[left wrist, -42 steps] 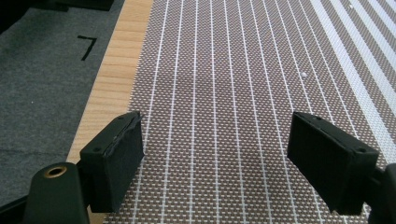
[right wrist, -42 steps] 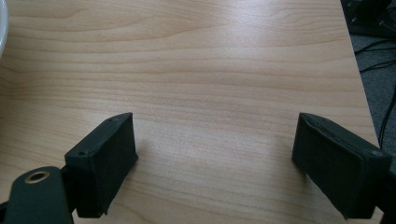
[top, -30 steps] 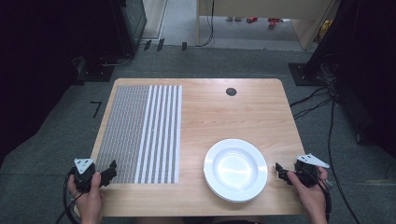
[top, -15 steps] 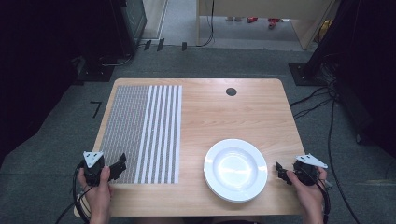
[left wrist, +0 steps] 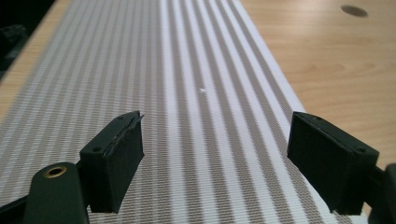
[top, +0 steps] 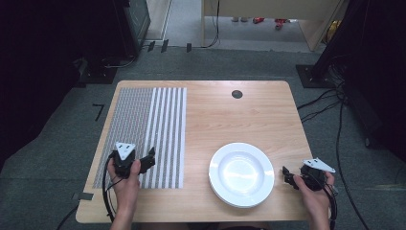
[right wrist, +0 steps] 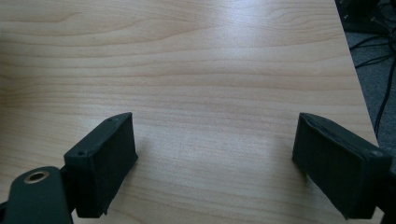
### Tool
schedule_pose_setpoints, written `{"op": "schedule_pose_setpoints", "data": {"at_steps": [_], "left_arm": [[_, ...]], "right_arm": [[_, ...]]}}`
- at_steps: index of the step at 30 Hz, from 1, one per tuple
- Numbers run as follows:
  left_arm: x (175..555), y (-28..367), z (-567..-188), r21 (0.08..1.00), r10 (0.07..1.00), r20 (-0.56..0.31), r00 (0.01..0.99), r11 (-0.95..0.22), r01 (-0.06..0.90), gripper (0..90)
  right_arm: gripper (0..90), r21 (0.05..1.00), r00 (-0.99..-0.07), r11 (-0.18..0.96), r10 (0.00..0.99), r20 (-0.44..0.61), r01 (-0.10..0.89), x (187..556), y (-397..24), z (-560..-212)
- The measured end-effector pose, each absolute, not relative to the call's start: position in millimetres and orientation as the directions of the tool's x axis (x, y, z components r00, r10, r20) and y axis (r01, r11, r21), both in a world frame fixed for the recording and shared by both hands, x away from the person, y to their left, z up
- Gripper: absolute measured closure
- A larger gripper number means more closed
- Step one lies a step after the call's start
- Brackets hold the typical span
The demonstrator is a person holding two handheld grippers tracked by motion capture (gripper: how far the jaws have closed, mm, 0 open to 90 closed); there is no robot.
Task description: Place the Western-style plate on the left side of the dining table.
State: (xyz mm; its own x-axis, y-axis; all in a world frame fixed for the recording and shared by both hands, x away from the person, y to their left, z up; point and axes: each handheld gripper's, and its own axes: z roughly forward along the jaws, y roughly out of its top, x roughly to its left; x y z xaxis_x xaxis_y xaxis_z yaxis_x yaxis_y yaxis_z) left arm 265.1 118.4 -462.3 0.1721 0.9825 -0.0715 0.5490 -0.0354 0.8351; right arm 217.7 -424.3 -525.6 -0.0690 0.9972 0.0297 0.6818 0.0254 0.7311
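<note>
Striped cloth mat (top: 146, 134) is lying flat at the table's (top: 230, 120) left, so we are hovering the left gripper (top: 149, 160) over its near edge, jaws spread and empty, while the right gripper (top: 286, 175), also released, is waiting beside the plate (top: 242, 175).

A placemat (top: 143, 134) is lying on the left part of the counter (top: 230, 115), reaching from near the far edge almost to the near edge. A plate (top: 242, 174) is sitting on the near right part, well apart from the placemat. The left hand-held gripper (top: 149, 159) is hovering over the placemat's near end. The right hand-held gripper (top: 286, 175) is sitting just right of the plate, by the counter's right edge.
</note>
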Motion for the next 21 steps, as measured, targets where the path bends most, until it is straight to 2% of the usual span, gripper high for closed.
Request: {"op": "schedule_pose_setpoints", "data": {"at_steps": [9,10,21], "left_arm": [[265.5,69.3,-472.8,0.821,0.942,-0.11,0.316,-0.094,0.564,18.8],[263.1,59.2,-473.9,0.816,0.924,-0.137,0.357,-0.099,0.569,18.8],[250.9,23.2,-478.6,0.811,0.86,-0.198,0.471,-0.126,0.572,18.8]], "right_arm": [[13.4,0.732,-0.069,0.025,0.997,0.03,0.681,217.4,-424.0,-525.6],[13.4,0.731,-0.066,0.024,0.997,0.029,0.682,217.3,-423.9,-525.5],[13.4,0.732,-0.038,-0.003,0.999,0.039,0.681,218.1,-422.2,-525.3]]}}
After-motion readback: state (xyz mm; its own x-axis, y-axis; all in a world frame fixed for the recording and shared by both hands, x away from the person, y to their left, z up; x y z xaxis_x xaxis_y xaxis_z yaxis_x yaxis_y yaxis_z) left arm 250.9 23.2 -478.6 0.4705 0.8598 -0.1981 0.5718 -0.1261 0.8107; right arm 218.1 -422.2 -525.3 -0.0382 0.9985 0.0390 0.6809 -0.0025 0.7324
